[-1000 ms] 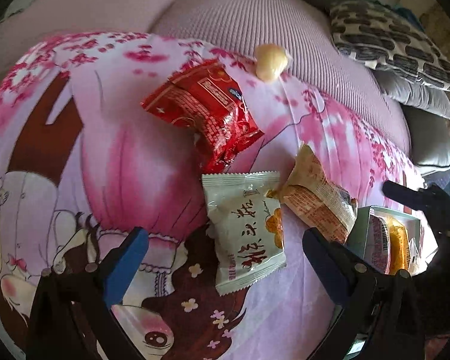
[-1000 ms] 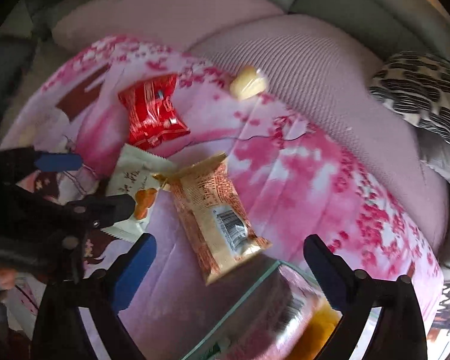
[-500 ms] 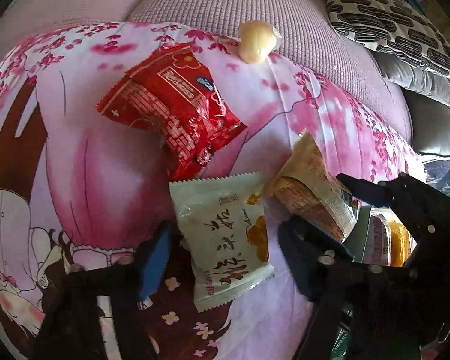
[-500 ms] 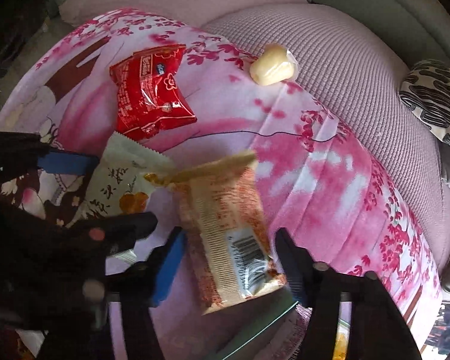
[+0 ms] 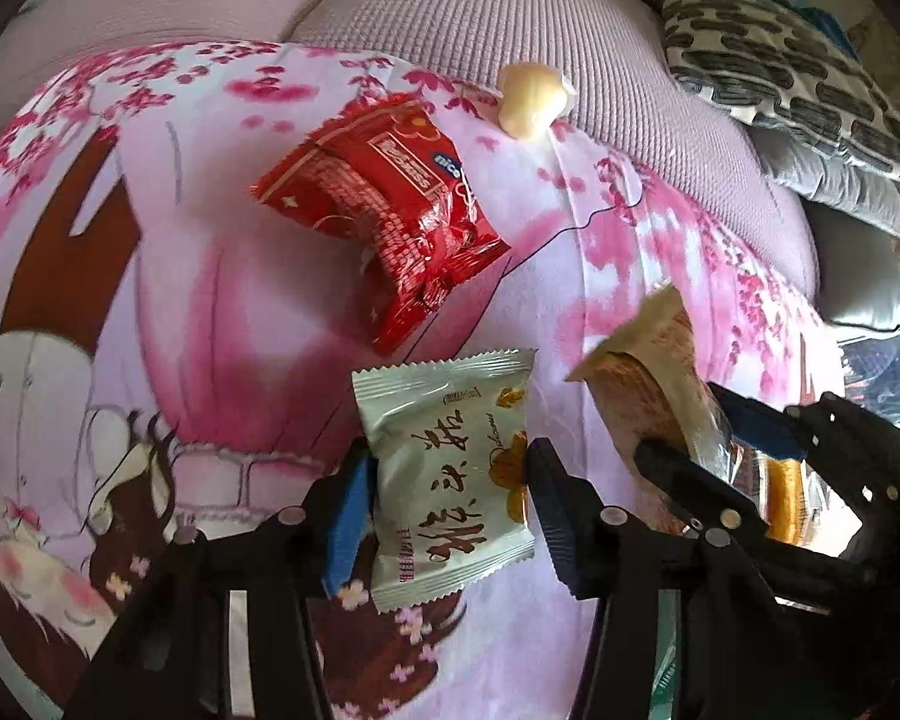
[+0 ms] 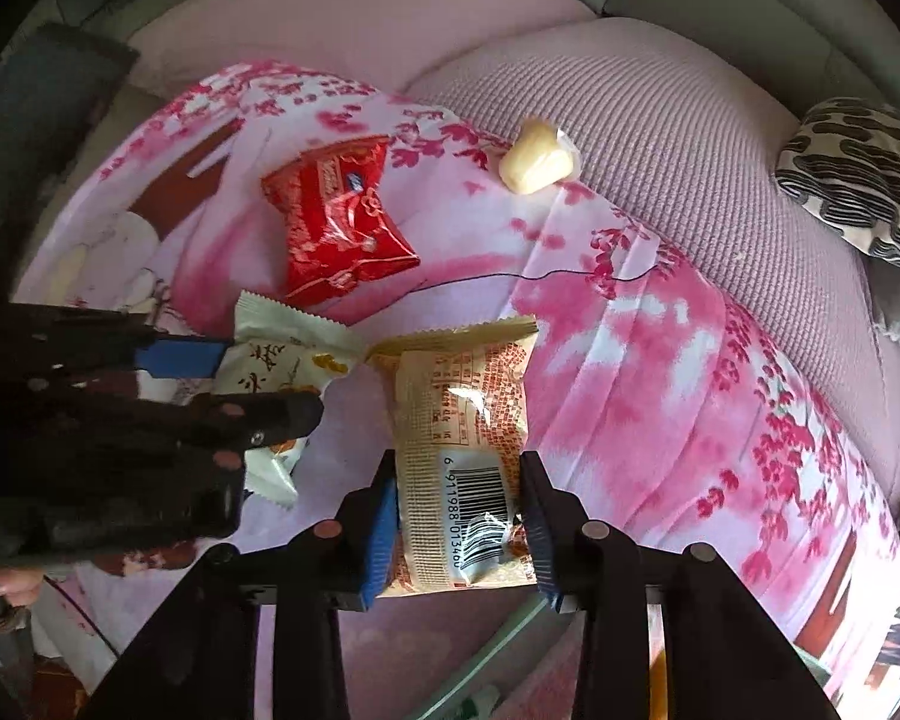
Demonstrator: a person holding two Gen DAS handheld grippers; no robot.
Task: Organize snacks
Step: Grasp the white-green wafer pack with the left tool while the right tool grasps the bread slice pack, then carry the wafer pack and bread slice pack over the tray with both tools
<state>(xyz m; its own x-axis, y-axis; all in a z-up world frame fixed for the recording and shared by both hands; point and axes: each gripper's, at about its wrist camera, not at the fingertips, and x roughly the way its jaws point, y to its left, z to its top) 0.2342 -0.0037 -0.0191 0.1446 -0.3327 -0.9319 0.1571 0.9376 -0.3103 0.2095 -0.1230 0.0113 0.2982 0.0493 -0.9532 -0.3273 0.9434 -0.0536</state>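
My left gripper (image 5: 444, 498) is shut on a pale green snack packet (image 5: 450, 480) with brown writing, lifted slightly off the pink blanket (image 5: 210, 312). My right gripper (image 6: 459, 516) is shut on a beige and orange snack packet (image 6: 459, 420) with a barcode. The right gripper also shows in the left wrist view (image 5: 690, 444), the left gripper in the right wrist view (image 6: 252, 384). A red packet (image 5: 390, 222) and a pale yellow wrapped sweet (image 5: 531, 99) lie further back on the blanket.
A clear box (image 5: 780, 498) holding orange-wrapped snacks sits at the right, its edge near me in the right wrist view (image 6: 498, 648). A black-and-white patterned cushion (image 5: 780, 72) and a grey cushion (image 5: 840, 180) lie at the back right on the sofa.
Both grippers moved forward and closed, the left on the green packet and the right on the beige packet. Both packets now sit between the pads.
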